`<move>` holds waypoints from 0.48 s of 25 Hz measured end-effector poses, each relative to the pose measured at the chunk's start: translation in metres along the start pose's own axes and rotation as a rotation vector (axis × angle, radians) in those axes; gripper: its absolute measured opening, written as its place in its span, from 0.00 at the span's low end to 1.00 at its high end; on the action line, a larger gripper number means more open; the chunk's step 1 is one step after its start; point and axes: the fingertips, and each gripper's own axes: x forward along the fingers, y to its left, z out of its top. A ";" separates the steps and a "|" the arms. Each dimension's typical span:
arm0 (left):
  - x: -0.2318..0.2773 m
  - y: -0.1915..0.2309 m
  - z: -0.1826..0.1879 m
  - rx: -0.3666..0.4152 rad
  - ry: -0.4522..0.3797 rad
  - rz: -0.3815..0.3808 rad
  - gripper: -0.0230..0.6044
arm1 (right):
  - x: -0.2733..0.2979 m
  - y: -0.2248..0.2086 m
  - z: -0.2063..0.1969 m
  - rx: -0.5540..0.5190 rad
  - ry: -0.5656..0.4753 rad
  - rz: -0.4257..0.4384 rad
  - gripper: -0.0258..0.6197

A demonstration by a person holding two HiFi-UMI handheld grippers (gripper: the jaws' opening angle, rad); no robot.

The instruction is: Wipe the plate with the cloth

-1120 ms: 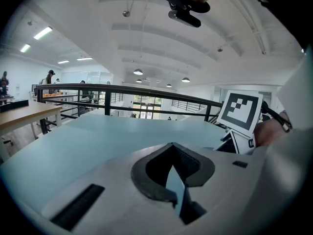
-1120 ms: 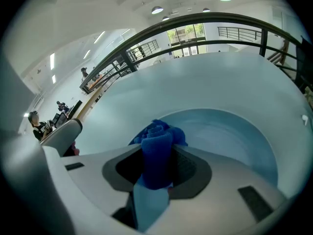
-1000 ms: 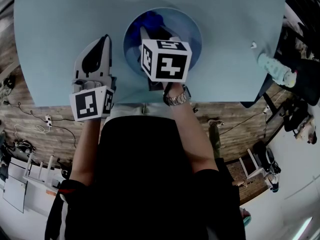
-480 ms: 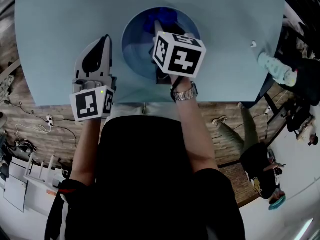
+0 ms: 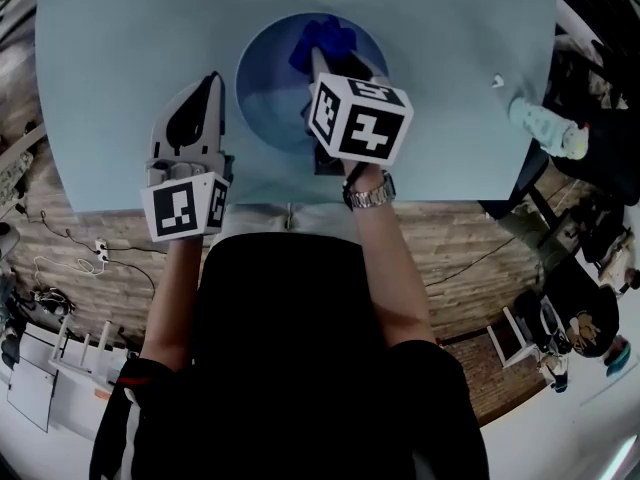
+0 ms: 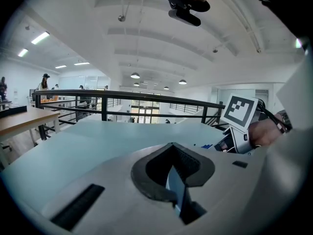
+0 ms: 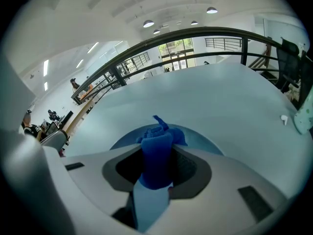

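Note:
A round blue plate [image 5: 270, 98] lies on the pale blue table [image 5: 110, 38], in front of me. My right gripper [image 5: 318, 60] reaches over the plate and is shut on a bunched blue cloth [image 5: 322, 38], which rests on the plate's far part. In the right gripper view the cloth [image 7: 156, 151] stands pinched between the jaws, with the plate [image 7: 208, 142] just beyond. To the left of the plate, my left gripper [image 5: 211, 80] rests on the table. Its jaws are shut with nothing between them in the left gripper view [image 6: 175, 182].
A small white bit [image 5: 497, 81] lies on the table at the right. A pale green and white object [image 5: 545, 126] sits at the table's right edge. The table's near edge runs just under both hands. A dark railing [image 6: 122, 96] stands beyond the table.
My right gripper has carried the cloth to the right across the plate's far part. The left gripper has stayed where it was.

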 end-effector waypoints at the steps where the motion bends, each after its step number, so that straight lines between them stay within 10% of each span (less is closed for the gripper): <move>1: -0.002 -0.002 0.001 0.003 -0.002 -0.002 0.04 | -0.004 0.002 -0.001 -0.003 -0.007 0.006 0.23; 12: -0.024 -0.037 0.024 0.054 -0.049 -0.056 0.04 | -0.068 0.028 -0.005 -0.090 -0.162 0.093 0.23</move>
